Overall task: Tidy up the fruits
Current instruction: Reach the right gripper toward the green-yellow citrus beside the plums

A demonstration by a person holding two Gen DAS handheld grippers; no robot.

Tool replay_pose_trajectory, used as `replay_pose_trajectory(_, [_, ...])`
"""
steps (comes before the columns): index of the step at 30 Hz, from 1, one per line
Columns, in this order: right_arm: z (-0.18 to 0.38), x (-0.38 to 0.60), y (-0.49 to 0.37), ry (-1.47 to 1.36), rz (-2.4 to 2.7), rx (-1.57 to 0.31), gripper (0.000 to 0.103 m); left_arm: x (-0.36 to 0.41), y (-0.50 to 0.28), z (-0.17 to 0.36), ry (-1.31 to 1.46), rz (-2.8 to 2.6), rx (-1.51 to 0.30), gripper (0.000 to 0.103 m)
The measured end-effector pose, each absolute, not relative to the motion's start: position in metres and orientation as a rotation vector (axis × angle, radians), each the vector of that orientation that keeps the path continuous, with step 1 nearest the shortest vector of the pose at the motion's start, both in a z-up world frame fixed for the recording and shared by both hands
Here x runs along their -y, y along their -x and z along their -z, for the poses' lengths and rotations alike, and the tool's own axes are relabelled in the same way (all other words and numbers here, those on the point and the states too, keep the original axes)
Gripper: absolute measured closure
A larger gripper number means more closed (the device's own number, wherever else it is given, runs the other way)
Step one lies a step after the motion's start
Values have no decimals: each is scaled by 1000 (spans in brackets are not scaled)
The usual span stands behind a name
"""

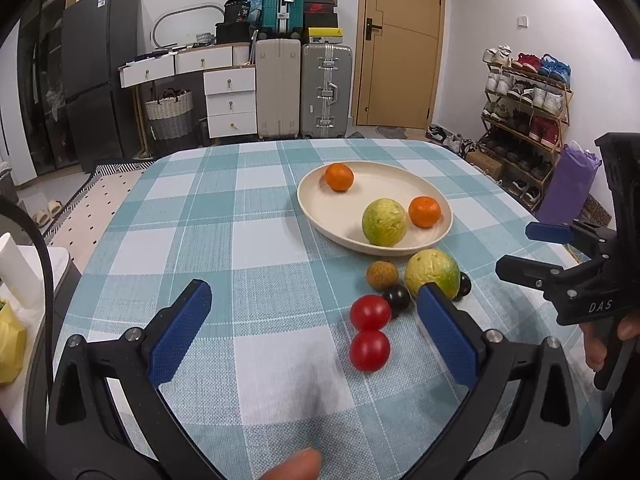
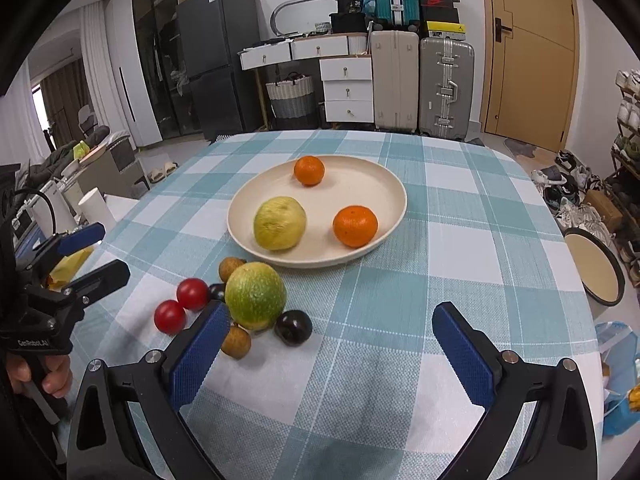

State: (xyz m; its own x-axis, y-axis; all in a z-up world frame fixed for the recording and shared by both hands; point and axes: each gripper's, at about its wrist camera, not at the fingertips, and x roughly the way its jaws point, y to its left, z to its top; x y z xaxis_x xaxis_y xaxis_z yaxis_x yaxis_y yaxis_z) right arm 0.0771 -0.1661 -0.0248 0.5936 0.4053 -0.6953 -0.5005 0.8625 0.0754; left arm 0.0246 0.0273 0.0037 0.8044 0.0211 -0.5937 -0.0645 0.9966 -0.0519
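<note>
A cream plate [image 1: 360,236] [image 2: 384,236] on the checked tablecloth holds two oranges [image 1: 339,177] [image 2: 355,226] and a yellow-green fruit [image 1: 384,222] [image 2: 280,223]. In front of the plate lie a second green fruit [image 1: 434,270] [image 2: 255,295], two red tomatoes [image 1: 370,312] [image 2: 170,317], dark plums [image 1: 397,297] [image 2: 293,327] and brown longans [image 1: 382,275] [image 2: 237,342]. My left gripper [image 1: 316,332] stands open above the cloth, with the tomatoes between its fingers but apart from the pads. My right gripper [image 2: 332,352] is open and empty, right of the loose fruit.
A round cream tray [image 2: 596,276] leans off the table's right edge. Suitcases [image 1: 304,88], white drawers [image 1: 230,100] and a shoe rack [image 1: 524,120] stand beyond the table. A white cylinder [image 2: 96,208] and a yellow bag [image 1: 10,344] sit left of the table.
</note>
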Motion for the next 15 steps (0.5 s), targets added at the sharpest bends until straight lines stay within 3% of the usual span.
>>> replay_pose_trajectory(15, [54, 162, -87, 197, -487, -872, 0, -24, -33, 24, 70, -16, -729, 1])
